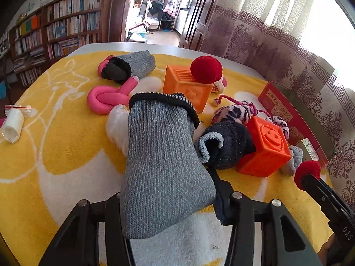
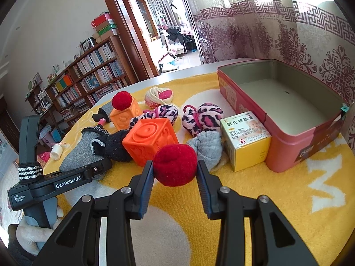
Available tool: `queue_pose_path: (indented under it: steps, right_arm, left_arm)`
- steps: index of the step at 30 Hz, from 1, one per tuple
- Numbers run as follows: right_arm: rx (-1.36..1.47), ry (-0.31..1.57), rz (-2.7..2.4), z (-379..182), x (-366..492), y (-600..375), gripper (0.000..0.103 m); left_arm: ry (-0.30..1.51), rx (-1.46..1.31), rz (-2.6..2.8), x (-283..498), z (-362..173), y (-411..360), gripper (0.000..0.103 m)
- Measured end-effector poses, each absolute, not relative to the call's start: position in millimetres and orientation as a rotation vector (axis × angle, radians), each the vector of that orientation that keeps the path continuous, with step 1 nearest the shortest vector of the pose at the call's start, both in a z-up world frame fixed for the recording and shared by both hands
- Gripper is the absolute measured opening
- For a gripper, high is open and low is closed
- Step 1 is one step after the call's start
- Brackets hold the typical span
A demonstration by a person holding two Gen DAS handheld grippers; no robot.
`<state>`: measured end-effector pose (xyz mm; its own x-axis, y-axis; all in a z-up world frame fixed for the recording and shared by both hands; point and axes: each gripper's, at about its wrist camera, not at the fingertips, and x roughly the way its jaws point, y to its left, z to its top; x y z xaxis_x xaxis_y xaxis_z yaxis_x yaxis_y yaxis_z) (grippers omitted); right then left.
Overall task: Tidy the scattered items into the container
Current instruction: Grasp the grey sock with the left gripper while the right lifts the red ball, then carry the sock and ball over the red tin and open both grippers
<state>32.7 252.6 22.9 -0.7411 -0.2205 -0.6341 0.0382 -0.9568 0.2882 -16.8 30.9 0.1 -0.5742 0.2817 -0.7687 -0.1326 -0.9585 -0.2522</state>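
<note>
**Two soft items gripped, and the container not yet reached**

Two grips are live at once. The right gripper (image 2: 175, 166) is closed on a red pompom (image 2: 174, 165), its pads pressing the fluffy sides, with the ball sitting out at the very fingertips. The left gripper (image 1: 168, 199) has a grey knit sock (image 1: 162, 161) between its fingers, the cuff standing forward and away from it; the jaws look closed against the fabric.

The red tin (image 2: 288, 119), open and empty, lies ahead and to the right of the right gripper, beyond a small yellow medicine box (image 2: 246, 139) that stands against its near wall. An orange cube (image 2: 150, 141) sits just ahead of the pompom, a grey bundle (image 2: 206, 146) just right of that.

Risks, as I judge them:
- The pompom is compressible and held near the tips, so a quick swing could let it squirt out onto the yellow towel (image 2: 266, 199).
- A low path toward the tin could knock the medicine box over or catch the tin's rim.
- The sock hangs long from the left gripper; its free cuff could drag the dark sock (image 1: 224, 144) or the white bundle (image 1: 117, 126) beside it when lifted.
- Both grippers are close together, and moving both toward the tin at once risks a collision.
</note>
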Motion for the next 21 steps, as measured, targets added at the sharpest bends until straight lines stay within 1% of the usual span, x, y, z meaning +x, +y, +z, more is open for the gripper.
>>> queue_pose_path:
  steps: [7,11,16,21]
  right_arm:
    - [1.035,-0.377,-2.791,26.1,35.3,251.2,0.042]
    - [1.009,-0.375,-2.796,30.3,38.8,251.1,0.042]
    - [1.005,-0.37,-2.796,31.9,39.7,250.0,0.042]
    - [1.056,-0.349,-2.826,29.7,36.6,250.4,0.042]
  left_arm:
    - [-0.263,-1.187,2.695,4.3,30.3,8.3,0.05]
    - [-0.243,-1.131,2.708,10.9,45.0,10.2,0.05]
    - [-0.183,-1.094,2.69,18.1,52.6,28.0,0.05]
    - [-0.151,-1.107,2.67,17.8,49.3,39.4,0.05]
